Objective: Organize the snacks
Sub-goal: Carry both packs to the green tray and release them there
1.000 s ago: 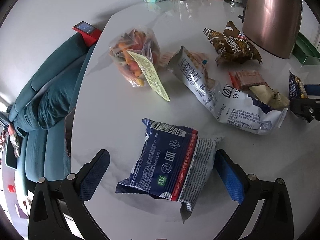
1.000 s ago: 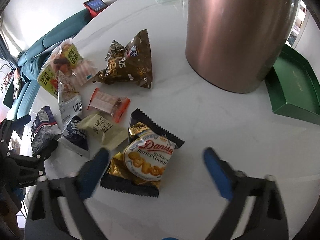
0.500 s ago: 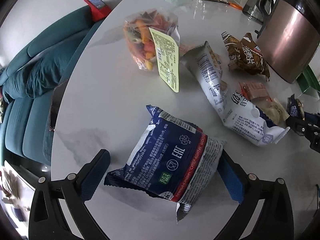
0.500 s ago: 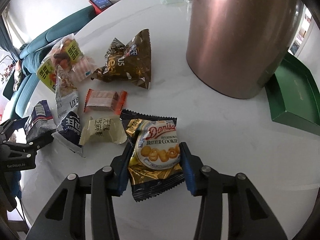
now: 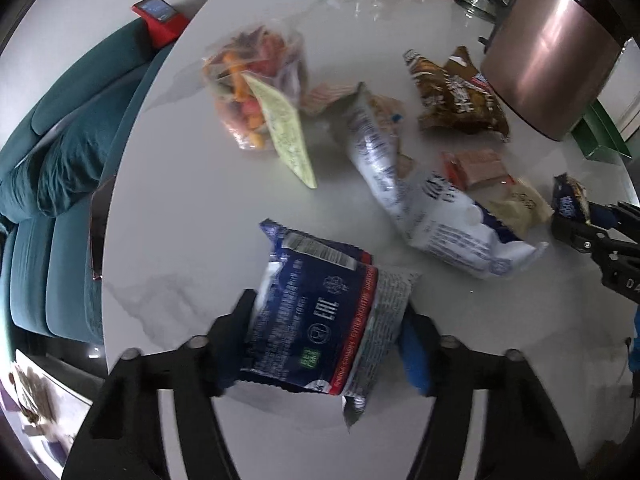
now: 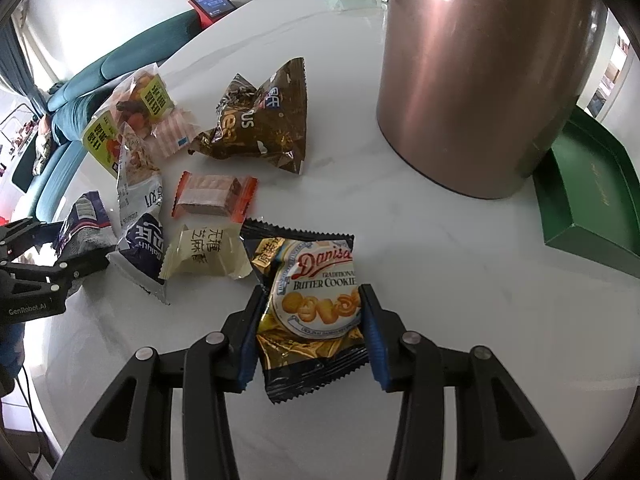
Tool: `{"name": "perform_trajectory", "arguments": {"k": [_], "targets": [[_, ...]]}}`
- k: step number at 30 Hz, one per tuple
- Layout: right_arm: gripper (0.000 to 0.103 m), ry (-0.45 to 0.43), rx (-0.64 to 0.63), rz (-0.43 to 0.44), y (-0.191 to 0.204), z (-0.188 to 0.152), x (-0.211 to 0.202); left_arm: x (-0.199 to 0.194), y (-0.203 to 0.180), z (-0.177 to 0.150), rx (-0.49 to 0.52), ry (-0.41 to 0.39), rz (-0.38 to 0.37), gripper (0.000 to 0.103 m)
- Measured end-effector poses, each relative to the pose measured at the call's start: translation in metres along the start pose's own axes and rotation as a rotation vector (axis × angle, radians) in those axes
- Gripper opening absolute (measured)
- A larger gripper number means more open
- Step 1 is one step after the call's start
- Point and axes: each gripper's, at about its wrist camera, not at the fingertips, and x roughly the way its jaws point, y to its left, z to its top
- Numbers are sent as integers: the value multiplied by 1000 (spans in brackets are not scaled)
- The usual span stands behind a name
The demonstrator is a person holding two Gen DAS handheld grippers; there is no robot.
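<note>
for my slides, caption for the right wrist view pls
Right gripper clamps a Danisa butter cookie packet on a white table.

You have a dark-blue packet (image 5: 320, 316) with a red stripe near the table's near edge, pinched at both sides, and a black-and-gold Danisa cookie pack (image 6: 310, 304) further right, likewise pinched at its sides. Between them lie a long white-and-blue bag (image 5: 420, 208), a cream sachet (image 6: 208, 254) and an orange-ended wafer (image 6: 214, 196). Toward the far edge sit a crumpled brown bag (image 6: 260, 120), a pink striped packet (image 6: 174, 136) and a clear bag of colourful snacks with a yellow-green label (image 5: 256, 92).
</note>
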Motion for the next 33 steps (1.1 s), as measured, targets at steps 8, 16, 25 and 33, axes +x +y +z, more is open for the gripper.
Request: {"name": "perform_trajectory", "arguments": {"k": [8, 16, 25, 33], "targets": [[20, -3, -58, 3, 6, -6, -3, -9, -17, -8, 18, -17, 49, 56], [18, -37, -98, 76, 2, -25, -33, -38, -26, -22, -58, -59, 81, 56], [17, -61, -150, 153, -41, -66, -84, -67, -102, -24, 17, -85, -10, 56], [17, -51, -82, 69, -145, -113, -118, -56, -242, -5, 198, -42, -191, 56]]}}
